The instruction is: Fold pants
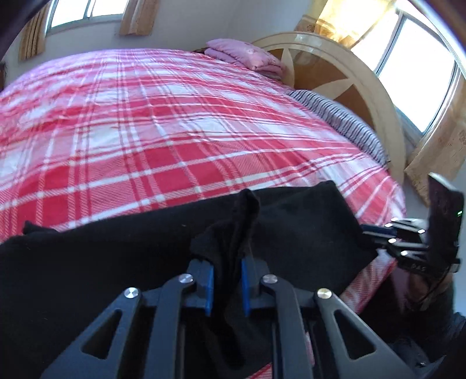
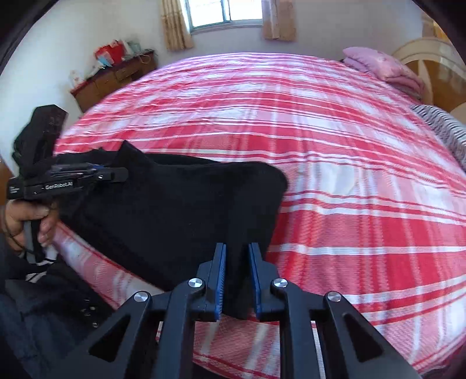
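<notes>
Near edge of bed: black pants [image 2: 174, 210] lay across the red-and-white plaid cover [image 2: 349, 180], spread flat along that edge, one rounded end toward the middle of the bed.
Pants, form: dark, soft cloth; one part bunched upward into a ridge [image 1: 241, 221] in the left wrist view.
Left gripper [image 1: 227, 288]: jaws closed on the bunched fold of the pants, cloth pinched between the blue pads [image 1: 208, 288].
Left gripper, outside view: seen from the right wrist camera [image 2: 87, 175] at the pants' far left end, held by a bare hand [image 2: 27, 218] just off the bed's near edge.
Right gripper [image 2: 237, 280]: jaws closed on a hanging fold of the pants at the near edge, black cloth filling the gap between the blue pads [image 2: 221, 280].
Right gripper, outside view: seen from the left wrist camera [image 1: 402, 242] at the pants' right end; jaws' state could not be told from there.
Head end of bed: cream and brown headboard [image 1: 335, 58], folded pink quilt [image 1: 247, 55], striped pillow [image 1: 340, 119].
Far wall: curtained window [image 2: 227, 11]; wooden cabinet [image 2: 113, 75] with red bags on top, well apart from the bed's far corner.
</notes>
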